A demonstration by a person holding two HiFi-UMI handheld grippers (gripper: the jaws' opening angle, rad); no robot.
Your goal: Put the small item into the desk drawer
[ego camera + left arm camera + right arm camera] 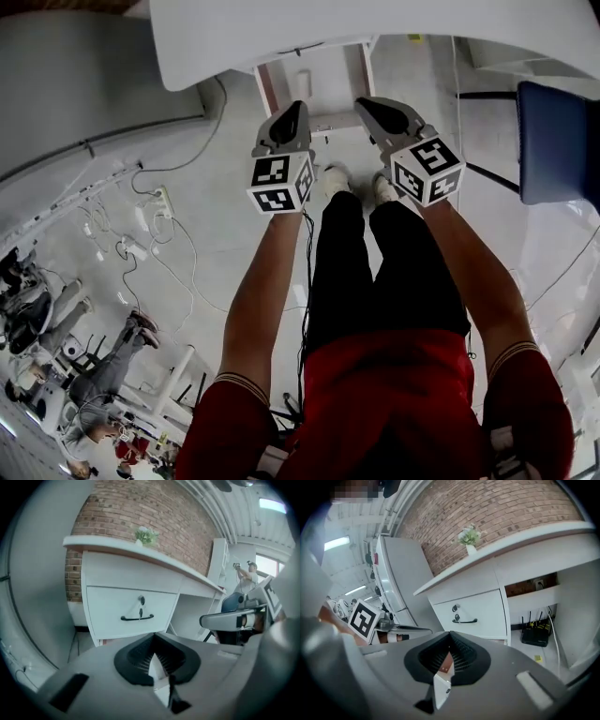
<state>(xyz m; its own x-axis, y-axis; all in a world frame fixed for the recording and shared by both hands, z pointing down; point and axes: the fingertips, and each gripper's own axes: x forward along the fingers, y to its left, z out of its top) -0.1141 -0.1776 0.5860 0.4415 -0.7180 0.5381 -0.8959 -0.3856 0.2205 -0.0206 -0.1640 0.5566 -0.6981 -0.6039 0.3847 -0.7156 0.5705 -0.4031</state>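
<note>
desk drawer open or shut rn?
Shut. The drawer front sits flush in the desk, its handle facing out. Neither tool view shows a gap around the front.

- My head camera sits high and looks steeply down past both arms to the floor; the desk (pixel 394 33) only edges its top.
- The left gripper (pixel 292 114) carries a camera facing level along its jaws, at the drawer (pixel 133 612) from fairly near.
- The right gripper (pixel 373 108) camera faces the same drawer (pixel 472 613), from further right.
- Both gripper views share the drawer front, plant (pixel 146 535) and brick wall (pixel 497 513); each catches the other gripper at its edge.
</note>
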